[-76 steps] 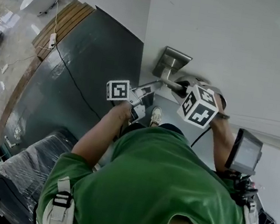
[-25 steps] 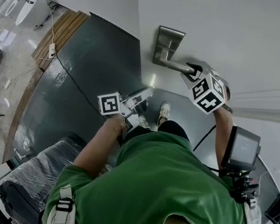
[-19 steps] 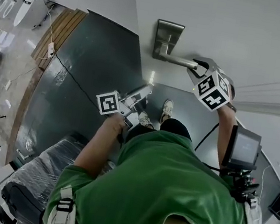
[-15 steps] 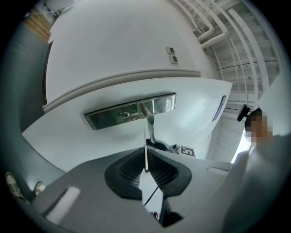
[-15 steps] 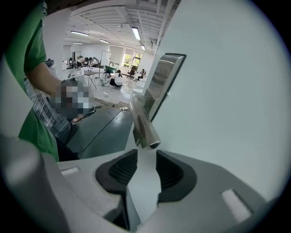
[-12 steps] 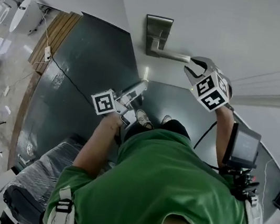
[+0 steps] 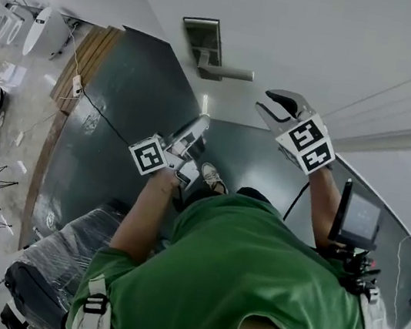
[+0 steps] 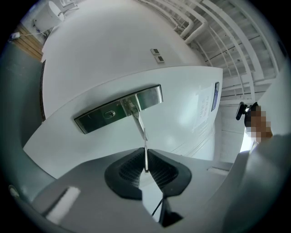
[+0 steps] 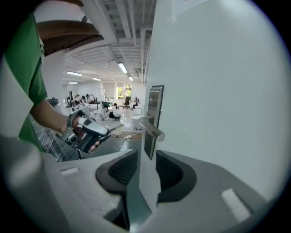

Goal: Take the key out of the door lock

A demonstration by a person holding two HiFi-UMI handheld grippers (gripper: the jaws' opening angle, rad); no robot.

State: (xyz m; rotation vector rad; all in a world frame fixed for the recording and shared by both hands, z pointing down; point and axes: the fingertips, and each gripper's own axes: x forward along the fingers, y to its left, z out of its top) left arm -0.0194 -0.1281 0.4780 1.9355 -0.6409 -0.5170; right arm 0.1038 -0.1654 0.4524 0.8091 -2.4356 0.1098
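Broadly, a white door [image 7: 314,29] fills the upper part of the head view, and a dark floor [image 7: 114,105] stretches away below it. A person in a green shirt [image 7: 248,284] stands in front of the door with a tool in each hand.

The right claw [image 7: 267,101] hangs near the door, to the right of the handle [image 7: 229,71] and apart from it. In the right gripper view its jaws stand wide and the pads touch nothing; only the door edge and the handle beyond show through the gap.

The left claw [image 7: 199,123] sits lower and further left, off the door, pointing up toward the metal lock plate [image 8: 116,109]. In the left gripper view its jaws are drawn narrow and pinch the key [image 8: 145,159], seen edge-on as a thin bright strip between the ribbed black pads.

The key is out of the lock and well apart from the plate. The keyhole [image 8: 109,113] shows as a small dark slot on the plate, left of where the handle joins it.
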